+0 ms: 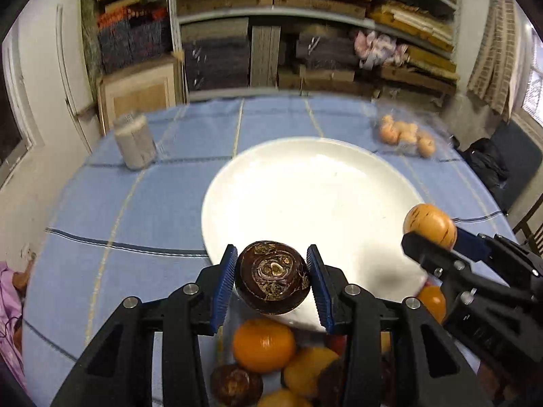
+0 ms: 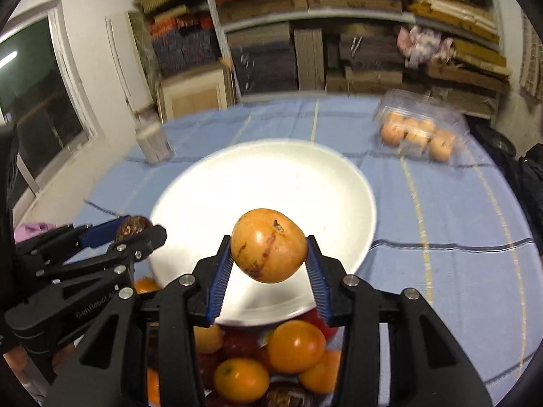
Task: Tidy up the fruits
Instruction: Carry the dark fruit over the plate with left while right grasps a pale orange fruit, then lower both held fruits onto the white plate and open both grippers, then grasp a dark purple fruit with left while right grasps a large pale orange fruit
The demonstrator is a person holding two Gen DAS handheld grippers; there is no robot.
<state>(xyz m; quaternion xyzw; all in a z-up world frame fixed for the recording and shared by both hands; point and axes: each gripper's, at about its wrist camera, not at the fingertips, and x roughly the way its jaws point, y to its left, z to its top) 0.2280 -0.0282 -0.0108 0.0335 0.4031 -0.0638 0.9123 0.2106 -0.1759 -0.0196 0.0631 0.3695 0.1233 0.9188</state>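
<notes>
I see the blue checked tablecloth running to the far table edge below the shelves. The white plate sits mid-table, its face bare, its near rim over the fruit pile. A clear tub of fruit stands far right, a grey jar far left, both well apart from the plate. My left gripper clamps a dark brown fruit above the near rim; my right gripper clamps a yellow-orange fruit there too.
</notes>
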